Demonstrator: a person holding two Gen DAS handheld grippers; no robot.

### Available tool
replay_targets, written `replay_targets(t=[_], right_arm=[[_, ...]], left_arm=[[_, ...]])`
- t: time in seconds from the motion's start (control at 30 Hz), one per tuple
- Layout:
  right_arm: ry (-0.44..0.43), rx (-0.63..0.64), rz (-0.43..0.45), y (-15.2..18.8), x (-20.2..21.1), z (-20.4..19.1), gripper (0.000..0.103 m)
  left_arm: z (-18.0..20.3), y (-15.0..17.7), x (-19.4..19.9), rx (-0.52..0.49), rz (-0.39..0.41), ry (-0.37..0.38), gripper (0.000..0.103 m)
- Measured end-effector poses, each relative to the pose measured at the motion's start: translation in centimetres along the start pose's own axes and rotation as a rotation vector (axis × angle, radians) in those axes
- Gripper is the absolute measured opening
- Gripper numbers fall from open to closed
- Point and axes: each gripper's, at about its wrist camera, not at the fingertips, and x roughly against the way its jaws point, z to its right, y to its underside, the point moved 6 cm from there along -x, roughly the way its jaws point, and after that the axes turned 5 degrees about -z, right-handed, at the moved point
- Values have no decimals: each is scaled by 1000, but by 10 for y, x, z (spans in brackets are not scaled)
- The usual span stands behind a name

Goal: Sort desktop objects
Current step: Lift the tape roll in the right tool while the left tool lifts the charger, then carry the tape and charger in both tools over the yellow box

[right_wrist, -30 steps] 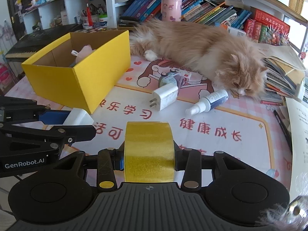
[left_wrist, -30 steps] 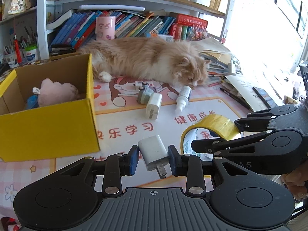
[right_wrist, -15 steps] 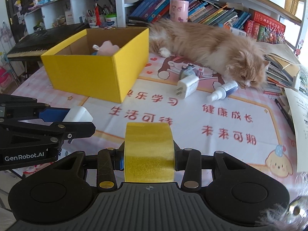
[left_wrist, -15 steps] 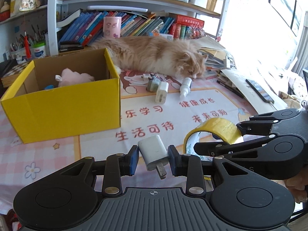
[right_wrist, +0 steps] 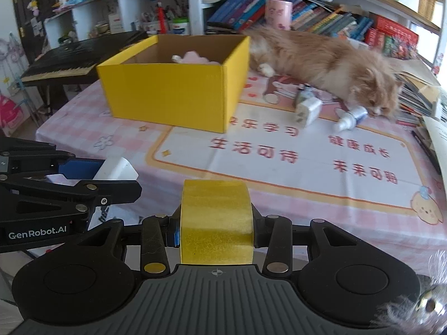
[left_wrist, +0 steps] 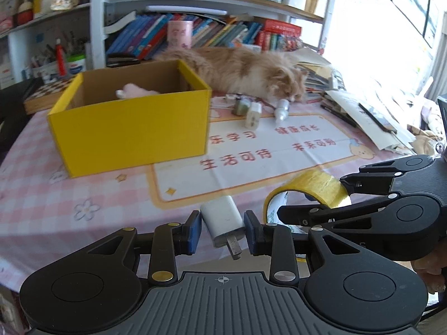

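White charger [left_wrist: 222, 217] sits clamped between the blue pads of the left gripper [left_wrist: 222, 230], tilted, with its metal prongs pointing back toward the camera. From the right wrist view its white body [right_wrist: 116, 169] shows beside that gripper's blue pad, held above the near edge of the table. The right gripper [right_wrist: 216, 230] is closed on a roll of yellow tape [right_wrist: 216, 220], squeezing the roll's 2 flat sides so the yellow band faces the camera; in the left wrist view the same roll [left_wrist: 308, 189] hangs between the black fingers, its open core facing left. The 2 grippers are side by side, close together, both over the near part of the table.

Beyond them lies the tablecloth [right_wrist: 92, 128] – pink check with a white printed panel bearing red characters. Farther back on the left stands an open yellow box [right_wrist: 173, 95] with a pink soft toy [right_wrist: 195, 55] inside. To the right of the box, well apart from the grippers, a second white charger [right_wrist: 307, 110] lies just beside a small grey-green object [left_wrist: 240, 105], with a white spray bottle [right_wrist: 349, 117] near them.

A long-haired orange and white cat [right_wrist: 327, 64] lies stretched behind these things, its nose just beside the bottle. Behind it – shelves of books [left_wrist: 212, 32] and a pink cup [left_wrist: 180, 35]; a black keyboard [right_wrist: 61, 64] stands at the far left.
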Motion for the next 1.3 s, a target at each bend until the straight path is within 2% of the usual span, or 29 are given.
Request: replay_targets(t=[0.33,0.53,1.07,1.3], right_arm=[[-71,89,-3,-4,-9,-45,38],[-85,115,4,-6,-10,-59,38],[-85,134,-29,-9,-15,-67,38],[-92,134,-13,-28,-15,-64,38]], left_arm=[[-27,16,19,57,8,-57,32],[-33,19,22,56,10,-63,32],[-43,22,23,116,3,-40,32],[-52,0,22,134,55,-56,32]])
